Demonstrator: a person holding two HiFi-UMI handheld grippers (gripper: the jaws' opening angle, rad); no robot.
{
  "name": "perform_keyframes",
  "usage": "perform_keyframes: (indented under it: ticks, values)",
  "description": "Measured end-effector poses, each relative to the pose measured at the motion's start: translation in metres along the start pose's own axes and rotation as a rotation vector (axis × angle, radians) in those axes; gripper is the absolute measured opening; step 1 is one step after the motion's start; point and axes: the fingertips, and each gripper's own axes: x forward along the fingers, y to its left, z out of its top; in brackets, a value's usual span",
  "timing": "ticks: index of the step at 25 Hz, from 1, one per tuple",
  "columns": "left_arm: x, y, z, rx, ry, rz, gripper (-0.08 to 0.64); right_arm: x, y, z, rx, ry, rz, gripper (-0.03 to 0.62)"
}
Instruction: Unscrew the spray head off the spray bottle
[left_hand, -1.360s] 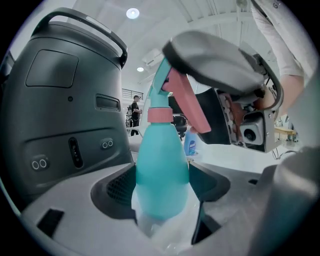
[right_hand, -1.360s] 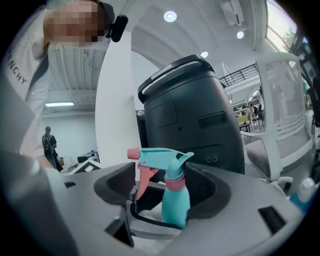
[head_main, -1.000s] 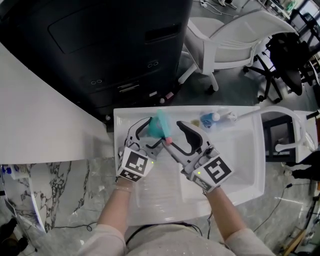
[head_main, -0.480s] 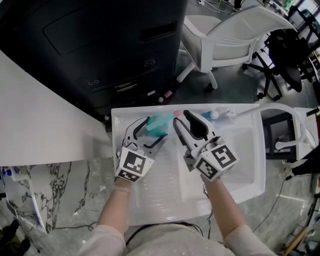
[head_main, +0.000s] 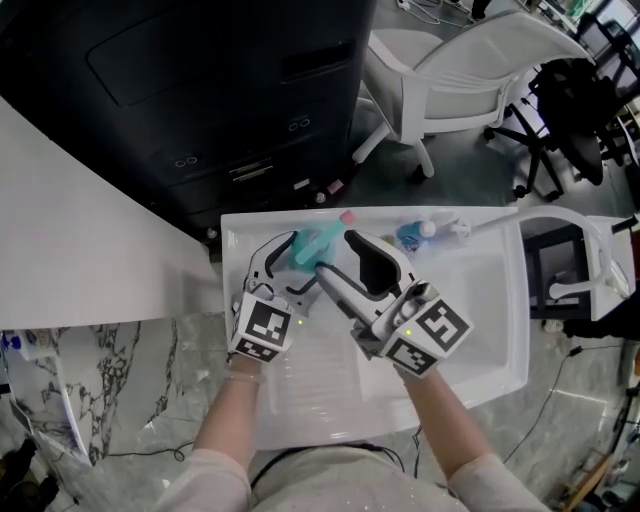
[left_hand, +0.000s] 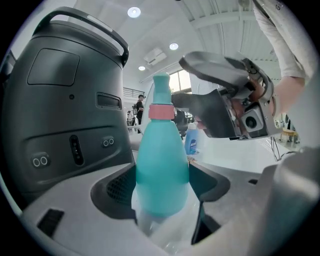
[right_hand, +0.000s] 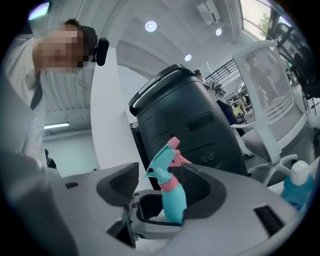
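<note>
While the left hand-held gripper (head_main: 305, 258) clamps the teal bottle (head_main: 312, 248) by its body, both pads pressing on its sides, the bottle stands tilted over the far left part of the white tray (head_main: 500, 380). Its spray head (right_hand: 161, 161) sits on a pink collar (right_hand: 171, 184), and the pink nozzle points toward the tray's far rim. The right hand-held gripper (head_main: 334, 254) reaches in from the tray's middle with the spray head between its jaws; they are opening, and the pads do not press on it. A small blue bottle (head_main: 413, 237) stands further right, by the tray's far rim, well apart from both grippers.
</note>
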Motion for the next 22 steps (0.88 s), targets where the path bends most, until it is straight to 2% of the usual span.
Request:
perform_keyframes:
  ticks: [3, 6, 9, 17, 22]
  values:
    - [0.0, -0.001, 0.0, -0.001, 0.003, 0.003, 0.334, 0.014, 0.011, -0.002, -0.023, 0.026, 0.023, 0.29]
    - [0.001, -0.001, 0.0, -0.001, 0.004, 0.005, 0.334, 0.022, 0.012, -0.009, -0.134, 0.094, -0.022, 0.288]
    - [0.001, -0.001, 0.0, -0.004, 0.004, 0.008, 0.334, 0.021, 0.011, -0.018, -0.239, 0.163, -0.065, 0.258]
    - [0.0, -0.001, -0.001, -0.006, 0.006, 0.01, 0.334, -0.002, -0.002, -0.013, -0.186, 0.122, -0.094, 0.239]
    - [0.001, -0.002, -0.002, -0.008, 0.006, 0.008, 0.334, -0.016, -0.023, -0.009, -0.173, 0.11, -0.152, 0.215]
